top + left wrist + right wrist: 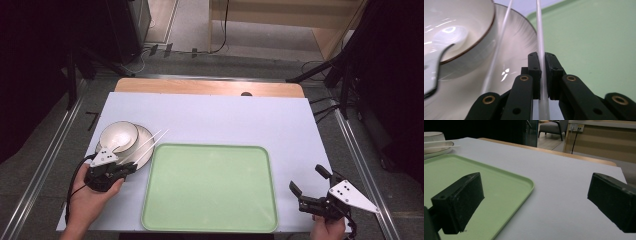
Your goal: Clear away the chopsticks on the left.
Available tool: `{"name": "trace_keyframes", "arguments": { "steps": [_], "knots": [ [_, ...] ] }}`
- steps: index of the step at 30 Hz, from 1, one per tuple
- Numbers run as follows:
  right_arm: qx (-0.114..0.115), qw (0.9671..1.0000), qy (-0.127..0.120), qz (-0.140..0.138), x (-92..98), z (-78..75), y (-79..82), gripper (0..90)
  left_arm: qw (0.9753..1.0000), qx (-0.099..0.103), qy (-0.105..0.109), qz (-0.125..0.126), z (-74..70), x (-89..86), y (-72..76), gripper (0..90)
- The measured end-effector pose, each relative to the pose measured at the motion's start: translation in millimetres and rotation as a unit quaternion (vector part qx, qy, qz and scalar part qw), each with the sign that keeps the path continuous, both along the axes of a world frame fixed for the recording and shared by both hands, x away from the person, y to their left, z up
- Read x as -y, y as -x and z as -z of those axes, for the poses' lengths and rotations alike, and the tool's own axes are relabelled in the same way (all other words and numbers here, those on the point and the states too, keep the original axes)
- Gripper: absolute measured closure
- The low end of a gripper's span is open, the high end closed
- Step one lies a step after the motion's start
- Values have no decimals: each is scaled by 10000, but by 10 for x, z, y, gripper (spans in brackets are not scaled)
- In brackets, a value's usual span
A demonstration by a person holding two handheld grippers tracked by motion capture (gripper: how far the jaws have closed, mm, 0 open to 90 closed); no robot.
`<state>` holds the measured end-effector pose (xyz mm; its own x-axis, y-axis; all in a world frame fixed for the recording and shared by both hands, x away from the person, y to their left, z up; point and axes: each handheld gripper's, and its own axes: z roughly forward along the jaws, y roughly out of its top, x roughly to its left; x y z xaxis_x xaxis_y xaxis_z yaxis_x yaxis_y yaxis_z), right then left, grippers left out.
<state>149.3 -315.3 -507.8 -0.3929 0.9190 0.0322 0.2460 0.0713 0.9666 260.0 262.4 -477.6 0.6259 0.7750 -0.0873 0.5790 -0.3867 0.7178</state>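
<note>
Clamped near its lower end between the black fingers [554, 72] of the left gripper [131, 168]: one slim white plastic chopstick [540, 37], slanting up across the shallow cream plate [521, 42]. Likely to pivot or slip, held so far from its middle. Second white chopstick [499, 47] just beside, loose, easily knocked toward the cream bowl [118, 134]. Farther right, past the green tray [210, 187], right gripper [306, 186] spread wide, empty, over the white counter [220, 120].
</note>
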Motion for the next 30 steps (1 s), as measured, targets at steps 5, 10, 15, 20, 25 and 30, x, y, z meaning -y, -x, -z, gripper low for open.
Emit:
{"name": "trace_keyframes", "arguments": {
  "steps": [5, 10, 15, 20, 25, 30],
  "knots": [
    [8, 10000, 12, -36, -11, -3, 0, 5, 9999, -73, 36, 77, 13, 114, 64, 846],
    [8, 10000, -5, -44, -17, -5, 0, 5, 9999, -118, 23, 106, 35, 259, 139, 845],
    [18, 10000, 3, -55, -12, -4, -3, 5, 9995, -258, -36, 197, 112, 422, 188, 845],
    [16, 10000, 1, -50, -11, -5, -3, 5, 9988, -404, 40, 282, 189, 571, 231, 846],
    [21, 10000, -6, -53, -10, -8, 2, 5, 9983, -530, 192, 172, 273, 664, 266, 845],
    [33, 10000, -21, -48, -8, -10, 6, 5, 9981, -608, 41, 118, 357, 774, 329, 843]
  ]
}}
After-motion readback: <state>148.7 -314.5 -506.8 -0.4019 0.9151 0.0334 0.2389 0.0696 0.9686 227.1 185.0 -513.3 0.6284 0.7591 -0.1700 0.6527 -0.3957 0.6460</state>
